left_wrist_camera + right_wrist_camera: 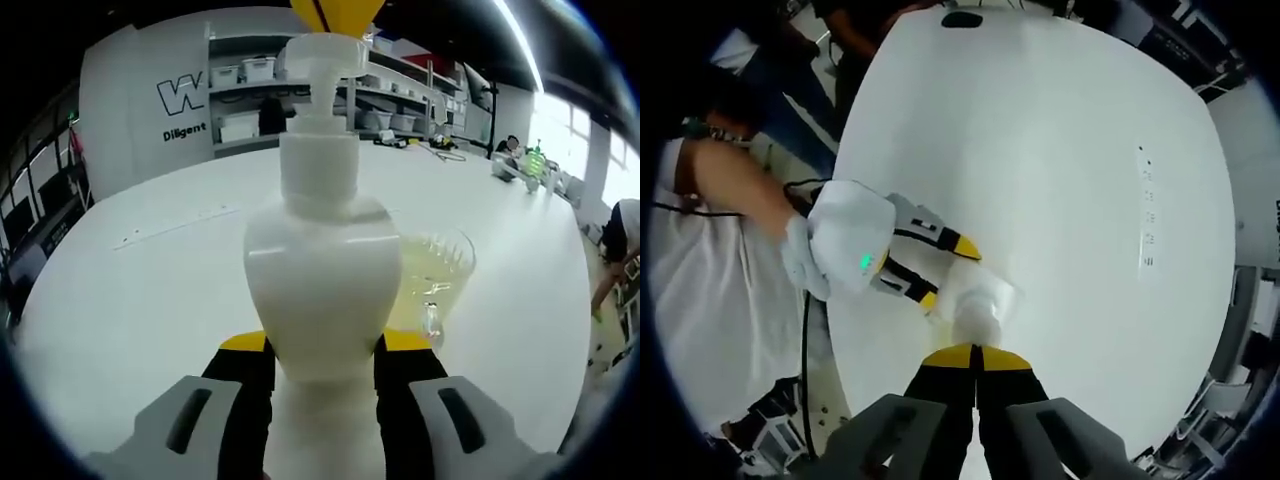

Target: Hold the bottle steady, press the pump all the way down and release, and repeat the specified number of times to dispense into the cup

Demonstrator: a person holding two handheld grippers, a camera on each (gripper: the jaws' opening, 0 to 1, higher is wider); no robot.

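My left gripper [322, 362] clamps the white bottle [322, 265] low on its body, mid tabletop [140, 290], cup [432, 275] just beside it, right gripper [975, 358] closed on the pump [325, 55]: press straight down fully, no tipping.

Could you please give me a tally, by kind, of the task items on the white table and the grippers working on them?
Pump bottle: 1
Glass cup: 1
Grippers: 2 (left gripper, right gripper)
Total: 4
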